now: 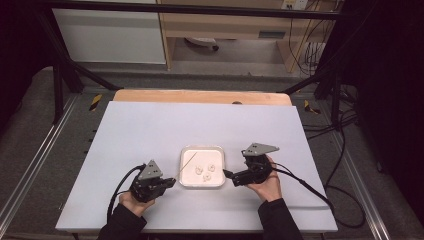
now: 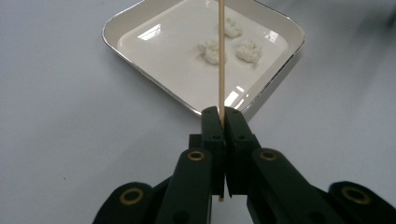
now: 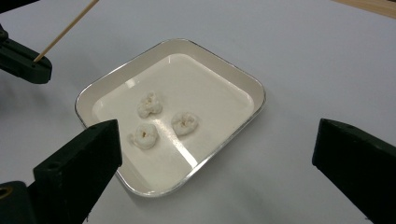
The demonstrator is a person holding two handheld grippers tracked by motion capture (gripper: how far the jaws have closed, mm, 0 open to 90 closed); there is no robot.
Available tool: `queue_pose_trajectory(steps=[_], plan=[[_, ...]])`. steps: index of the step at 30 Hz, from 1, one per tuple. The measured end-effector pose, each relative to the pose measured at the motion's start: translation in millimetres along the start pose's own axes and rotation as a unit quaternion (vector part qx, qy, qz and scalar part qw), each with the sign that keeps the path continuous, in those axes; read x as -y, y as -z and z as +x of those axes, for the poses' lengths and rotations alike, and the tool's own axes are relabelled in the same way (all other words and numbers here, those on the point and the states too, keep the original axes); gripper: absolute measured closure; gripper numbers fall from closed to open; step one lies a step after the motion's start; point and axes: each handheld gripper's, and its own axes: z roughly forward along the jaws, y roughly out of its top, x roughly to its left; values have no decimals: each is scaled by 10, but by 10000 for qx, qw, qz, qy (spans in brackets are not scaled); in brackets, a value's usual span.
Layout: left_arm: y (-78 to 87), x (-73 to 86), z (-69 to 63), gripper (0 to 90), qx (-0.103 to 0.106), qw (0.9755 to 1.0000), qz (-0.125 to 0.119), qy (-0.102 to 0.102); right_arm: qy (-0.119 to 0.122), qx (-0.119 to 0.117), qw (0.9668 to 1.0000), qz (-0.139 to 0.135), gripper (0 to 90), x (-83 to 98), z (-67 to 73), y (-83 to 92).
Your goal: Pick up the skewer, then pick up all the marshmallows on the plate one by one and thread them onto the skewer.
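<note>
One white table (image 1: pixel 150 130) carries one square white tray (image 1: pixel 186 152) near its front middle. Two grippers flank the tray: the left gripper (image 2: pixel 222 116) has its jaws clamped together on one thin wooden skewer (image 2: pixel 221 56), which slants over the tray; the right gripper (image 3: pixel 215 144) has its jaws spread wide with nothing between them. Three small white lumps (image 3: pixel 149 105) lie in the tray, close together.

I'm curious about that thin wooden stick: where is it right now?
The wooden stick is clamped in the left gripper, left of the white tray, slanting up over the tray's near-left part.
</note>
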Motion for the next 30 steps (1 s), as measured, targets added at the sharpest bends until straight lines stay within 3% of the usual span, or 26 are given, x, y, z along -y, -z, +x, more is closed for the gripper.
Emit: queue_pose_trajectory(steps=[14,19,24,26,30], plan=[[-5,31,0,884,37,10000,-66,46,-241,54,9994,238,58,-123,18,-362],[-12,30,6,884,45,9999,-86,108,-183,2,9996,210,109,-146,21,-460],[-20,30,6,884,59,9999,-84,136,-28,-8,9996,265,226,-127,31,-535],[-25,29,2,884,60,9999,-80,128,92,-128,9995,267,316,-102,65,-578],[-26,28,1,884,70,9998,-83,138,190,-247,9989,339,400,-58,102,-652]])
